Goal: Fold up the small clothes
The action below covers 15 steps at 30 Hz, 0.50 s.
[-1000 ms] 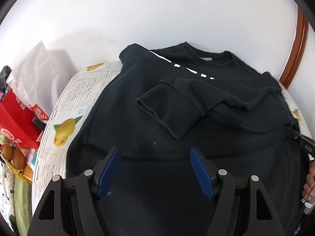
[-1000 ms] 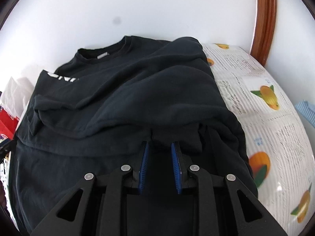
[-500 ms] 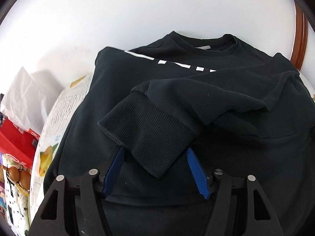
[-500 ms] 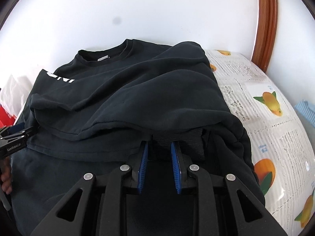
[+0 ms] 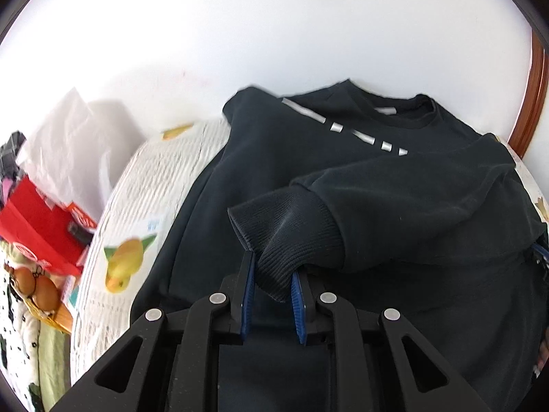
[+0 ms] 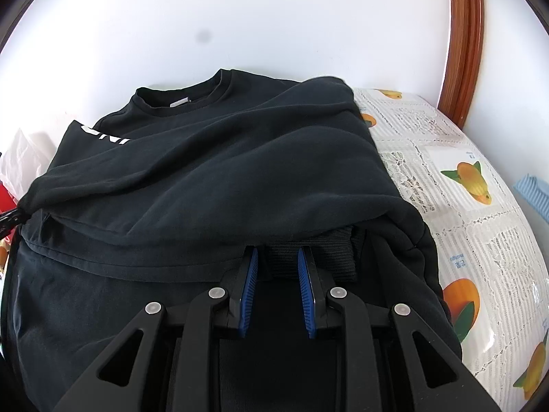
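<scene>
A black sweatshirt (image 5: 377, 206) with white lettering lies spread on the table, neck toward the wall. One sleeve is folded across its chest, ending in a ribbed cuff (image 5: 291, 219). My left gripper (image 5: 272, 267) is closing on that cuff, which bunches between the blue pads and lifts off the body. In the right wrist view the sweatshirt (image 6: 206, 171) fills the middle. My right gripper (image 6: 278, 252) is shut on a second ribbed cuff (image 6: 329, 254) that sticks out from under a fold on the right side.
A white tablecloth (image 5: 144, 199) with fruit prints covers the table and shows on the right too (image 6: 463, 206). At the left edge are a red box (image 5: 34, 226), a white plastic bag (image 5: 75, 137) and eggs (image 5: 34, 288). A wooden frame (image 6: 463, 51) stands against the white wall.
My left gripper went forward over the folded sleeve's cuff, its wide jaws narrowed onto it, and the cuff now bunches up. The right gripper kept its grip and place.
</scene>
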Tool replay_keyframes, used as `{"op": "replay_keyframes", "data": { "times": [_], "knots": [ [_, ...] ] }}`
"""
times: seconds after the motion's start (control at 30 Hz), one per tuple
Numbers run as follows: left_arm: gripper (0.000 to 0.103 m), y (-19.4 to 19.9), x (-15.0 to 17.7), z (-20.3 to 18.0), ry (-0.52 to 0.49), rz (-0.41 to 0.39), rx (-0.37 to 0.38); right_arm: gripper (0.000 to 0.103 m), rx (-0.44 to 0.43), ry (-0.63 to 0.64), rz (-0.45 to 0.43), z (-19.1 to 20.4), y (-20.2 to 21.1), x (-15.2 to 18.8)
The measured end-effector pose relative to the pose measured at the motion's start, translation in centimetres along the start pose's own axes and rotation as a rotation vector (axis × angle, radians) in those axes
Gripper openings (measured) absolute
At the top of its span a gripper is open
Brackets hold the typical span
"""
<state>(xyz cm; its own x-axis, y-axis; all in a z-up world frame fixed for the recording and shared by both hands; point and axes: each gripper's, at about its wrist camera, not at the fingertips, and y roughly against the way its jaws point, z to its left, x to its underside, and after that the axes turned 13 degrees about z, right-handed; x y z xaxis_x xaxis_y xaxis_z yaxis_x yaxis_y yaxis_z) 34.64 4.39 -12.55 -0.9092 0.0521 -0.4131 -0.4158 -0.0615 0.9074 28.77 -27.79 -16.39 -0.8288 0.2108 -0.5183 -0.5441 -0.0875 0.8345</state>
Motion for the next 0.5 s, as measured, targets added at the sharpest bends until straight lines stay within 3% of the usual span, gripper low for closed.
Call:
{"op": "replay_keyframes", "data": {
  "times": [0.17,0.23,0.27,0.5],
  "knots": [
    [0.030,-1.2,1.5,1.5,0.057,0.076,0.109,0.023,-0.005,-0.004,-0.002,-0.1,0.1,0.0],
    [0.048,-0.8,2.2,2.4,0.094,0.065,0.152,0.023,-0.007,-0.005,-0.002,-0.2,0.1,0.1],
    [0.052,-0.5,2.4,2.7,0.104,0.052,0.160,0.023,-0.004,-0.003,-0.002,-0.1,0.1,0.1],
    [0.054,0.4,0.9,3.0,0.118,-0.011,0.188,0.023,0.012,0.003,-0.005,0.3,0.1,0.1]
  ]
}}
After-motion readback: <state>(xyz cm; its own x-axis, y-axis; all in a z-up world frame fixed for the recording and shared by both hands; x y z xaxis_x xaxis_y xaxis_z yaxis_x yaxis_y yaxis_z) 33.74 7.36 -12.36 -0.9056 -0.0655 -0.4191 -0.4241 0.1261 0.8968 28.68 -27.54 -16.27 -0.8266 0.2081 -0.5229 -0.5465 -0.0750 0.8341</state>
